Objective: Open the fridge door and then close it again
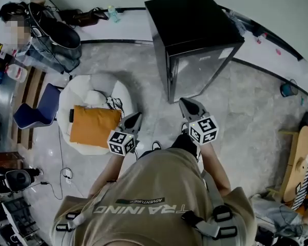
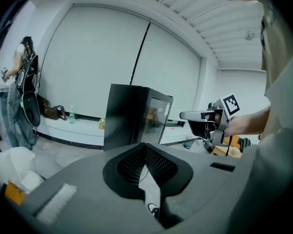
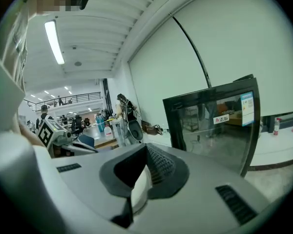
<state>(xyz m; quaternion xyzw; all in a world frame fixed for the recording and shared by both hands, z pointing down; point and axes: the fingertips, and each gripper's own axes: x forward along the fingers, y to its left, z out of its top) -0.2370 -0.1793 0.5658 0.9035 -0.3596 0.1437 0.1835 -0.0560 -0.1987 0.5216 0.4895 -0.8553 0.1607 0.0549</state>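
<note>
You hold both forearms stretched forward, with your left gripper (image 1: 132,121) and your right gripper (image 1: 190,107) side by side and pointing ahead, the right one reaching slightly further, each with its jaws pressed together on nothing.

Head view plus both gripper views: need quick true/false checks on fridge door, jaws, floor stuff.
1. The fridge has its door shut. True.
2. The right gripper is clamped on the door. False: its jaws are together on nothing, short of the fridge.
3. An orange cushion lies on the white beanbag. True.
4. The left gripper has its jaws wide apart. False: they are together, with nothing between them.
</note>
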